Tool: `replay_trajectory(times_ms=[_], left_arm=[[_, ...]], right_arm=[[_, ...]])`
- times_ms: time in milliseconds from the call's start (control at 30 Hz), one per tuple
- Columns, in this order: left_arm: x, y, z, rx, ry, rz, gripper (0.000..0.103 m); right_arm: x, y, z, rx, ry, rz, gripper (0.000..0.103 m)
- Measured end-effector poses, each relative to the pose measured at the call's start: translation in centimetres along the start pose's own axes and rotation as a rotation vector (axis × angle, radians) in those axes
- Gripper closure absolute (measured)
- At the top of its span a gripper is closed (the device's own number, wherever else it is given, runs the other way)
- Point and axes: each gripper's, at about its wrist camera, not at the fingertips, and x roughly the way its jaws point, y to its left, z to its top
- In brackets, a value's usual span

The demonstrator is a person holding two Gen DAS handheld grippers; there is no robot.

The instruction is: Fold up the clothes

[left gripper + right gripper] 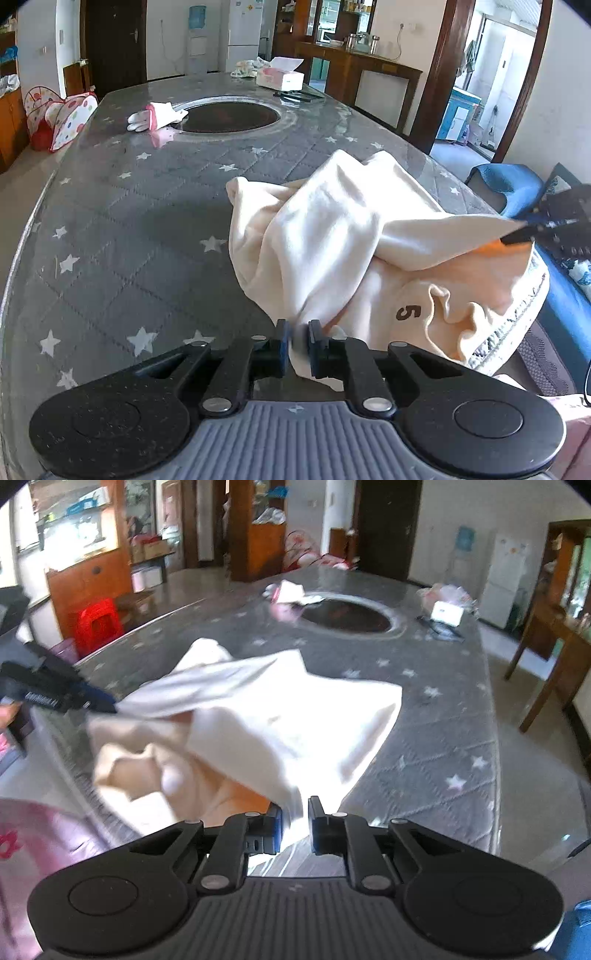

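Observation:
A cream garment [332, 229] with peach lining and a printed "5" [408, 313] lies bunched on the near right of the grey star-patterned table [129, 240]. My left gripper [297, 343] is shut on a fold of its near edge; the cloth runs up between the blue pads. In the left wrist view, my right gripper [519, 236] at the right edge pinches a corner, pulled out to a taut point. In the blurred right wrist view, the garment [295, 716] hangs from my right gripper [295, 823], and my left gripper [112, 707] holds a stretched tip at the left.
White gloves with pink cuffs [155, 116] lie beside the dark round inset [229, 114] in the tabletop. A tissue box [280, 77] stands at the far end. A blue cushion [509, 184] sits past the right edge. A red stool [98, 622] stands on the floor.

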Motion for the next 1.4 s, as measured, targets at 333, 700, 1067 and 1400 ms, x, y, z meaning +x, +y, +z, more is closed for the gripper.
replay_trajectory(times_ms=[333, 700, 1067, 1400], left_arm=[[-0.6, 2.3, 3.2, -0.065, -0.079, 0.077, 0.044], [4.6, 5.0, 8.2, -0.206, -0.067, 0.117, 0.040], [9.6, 6.5, 11.3, -0.350, -0.008, 0.045, 0.034], [12.0, 6.5, 11.6, -0.344, 0.035, -0.033, 0.077]], right_arm=[[-1.1, -2.1, 2.2, 0.049, -0.056, -0.036, 0.063], [1.5, -6.8, 5.4, 0.191, -0.150, -0.051, 0.055], [9.7, -11.2, 7.1, 0.329, -0.092, -0.073, 0.055], [14.5, -12.8, 8.0, 0.365, -0.060, -0.045, 0.055]])
